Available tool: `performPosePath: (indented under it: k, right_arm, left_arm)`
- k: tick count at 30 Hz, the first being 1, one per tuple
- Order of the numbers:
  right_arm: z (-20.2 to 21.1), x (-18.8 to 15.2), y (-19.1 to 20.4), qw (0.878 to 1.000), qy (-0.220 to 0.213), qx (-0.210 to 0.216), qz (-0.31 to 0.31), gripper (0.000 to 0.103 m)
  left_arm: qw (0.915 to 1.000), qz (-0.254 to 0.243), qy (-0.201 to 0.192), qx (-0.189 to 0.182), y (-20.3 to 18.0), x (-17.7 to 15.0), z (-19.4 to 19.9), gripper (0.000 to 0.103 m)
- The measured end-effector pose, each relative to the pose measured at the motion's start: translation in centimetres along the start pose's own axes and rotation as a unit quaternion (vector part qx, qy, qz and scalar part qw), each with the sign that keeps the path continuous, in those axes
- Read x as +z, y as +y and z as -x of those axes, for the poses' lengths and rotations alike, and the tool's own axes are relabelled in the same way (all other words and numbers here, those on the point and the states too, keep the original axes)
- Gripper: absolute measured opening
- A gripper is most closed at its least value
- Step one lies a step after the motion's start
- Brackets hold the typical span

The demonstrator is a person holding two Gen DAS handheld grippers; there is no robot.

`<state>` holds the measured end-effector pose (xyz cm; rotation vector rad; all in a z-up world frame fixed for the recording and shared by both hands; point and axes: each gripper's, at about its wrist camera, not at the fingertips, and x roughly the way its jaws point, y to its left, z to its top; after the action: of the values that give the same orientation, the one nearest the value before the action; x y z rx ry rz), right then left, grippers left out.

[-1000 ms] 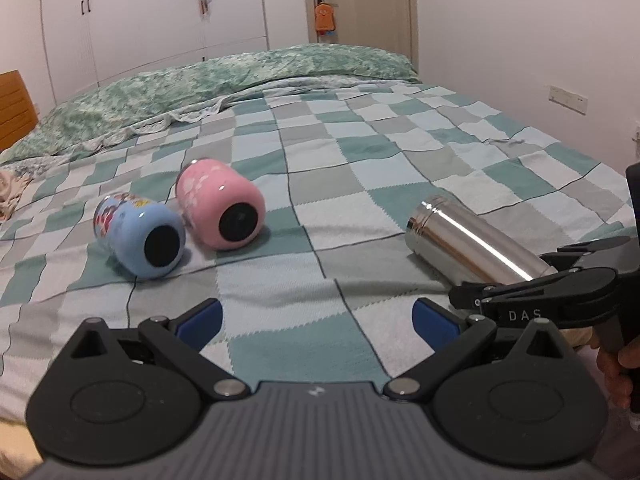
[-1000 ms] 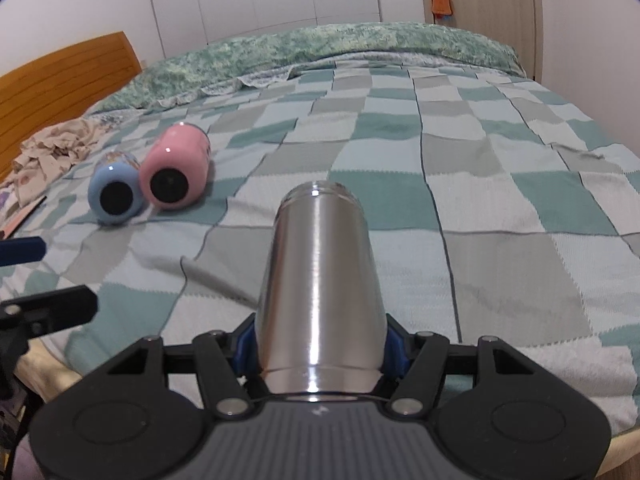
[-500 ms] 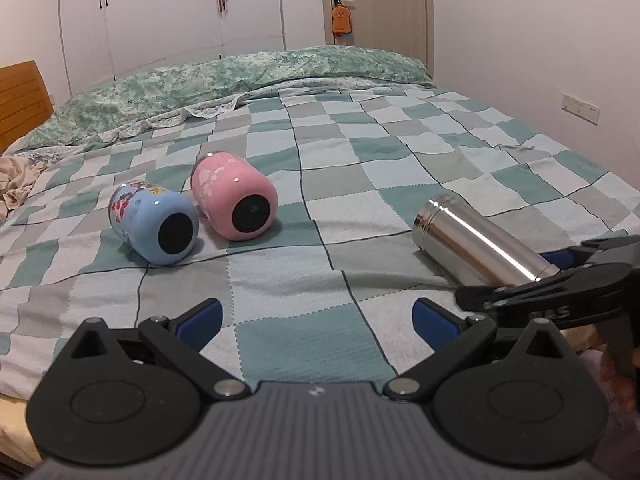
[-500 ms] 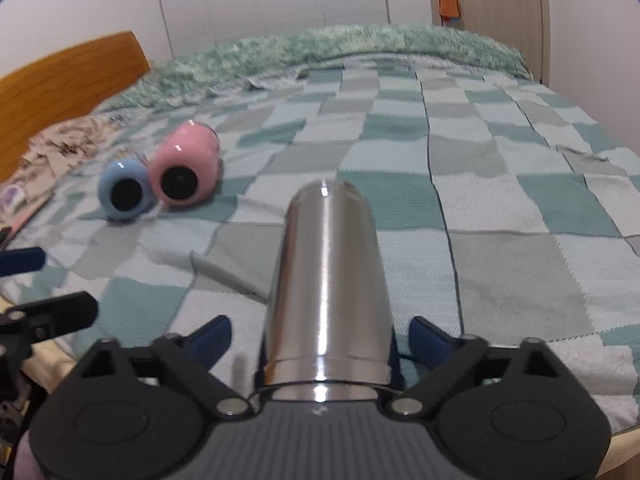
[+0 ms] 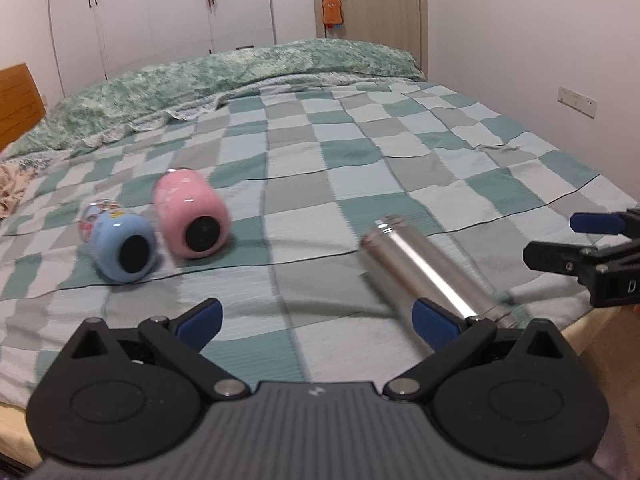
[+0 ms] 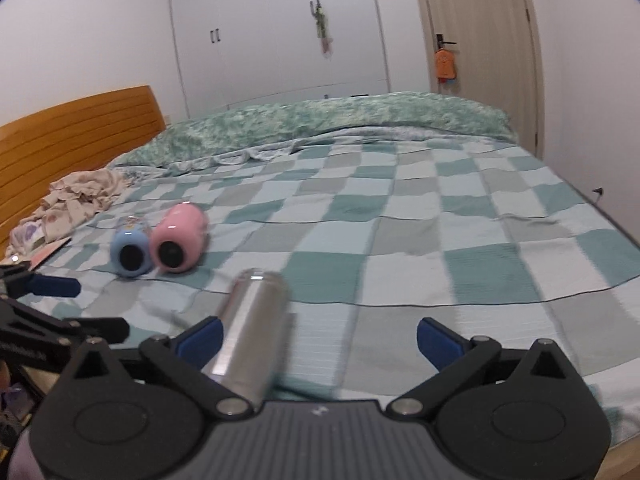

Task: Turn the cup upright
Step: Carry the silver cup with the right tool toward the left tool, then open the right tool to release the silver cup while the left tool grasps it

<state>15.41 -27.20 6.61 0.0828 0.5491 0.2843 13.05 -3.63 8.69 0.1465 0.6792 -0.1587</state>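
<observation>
Low over the checked blanket (image 6: 400, 240), both grippers' jaws wide apart, steel cup (image 6: 252, 328) lying loose between the right gripper's (image 6: 320, 338)

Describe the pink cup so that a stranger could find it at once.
Look at the bed with the checked blanket. On its left half two cups lie on their sides, close together. The pink cup is the larger one, right of the blue cup.

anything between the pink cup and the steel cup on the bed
Nothing: in the left wrist view only bare checkered blanket separates the pink cup from the steel cup. Both lie on their sides.
</observation>
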Motion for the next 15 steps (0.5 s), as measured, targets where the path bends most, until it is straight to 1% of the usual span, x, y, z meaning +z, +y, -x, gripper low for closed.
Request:
performPosePath:
  k: [4,8,12,15]
  right_arm:
    - [0.0,-0.2,-3.4,1.000,0.003,-0.011,0.001,0.103]
    - [-0.1,-0.5,-5.8,1.000,0.005,-0.019,0.011,0.103]
    - [-1.0,-0.5,-7.8,1.000,0.004,-0.021,0.014,0.103]
    - [-1.7,-0.7,-9.0,1.000,0.005,-0.017,0.009,0.103]
  left_arm:
    - [0.9999,0.006,0.015,-0.005,-2.3,1.2,-1.5,0.103]
    - [0.9993,0.010,0.036,0.000,-4.0,2.3,-3.4,0.103]
    - [0.9972,0.031,0.068,0.000,-4.8,3.1,-5.9,0.103]
    - [0.9956,0.049,0.080,0.004,-4.8,3.8,-7.2,0.103]
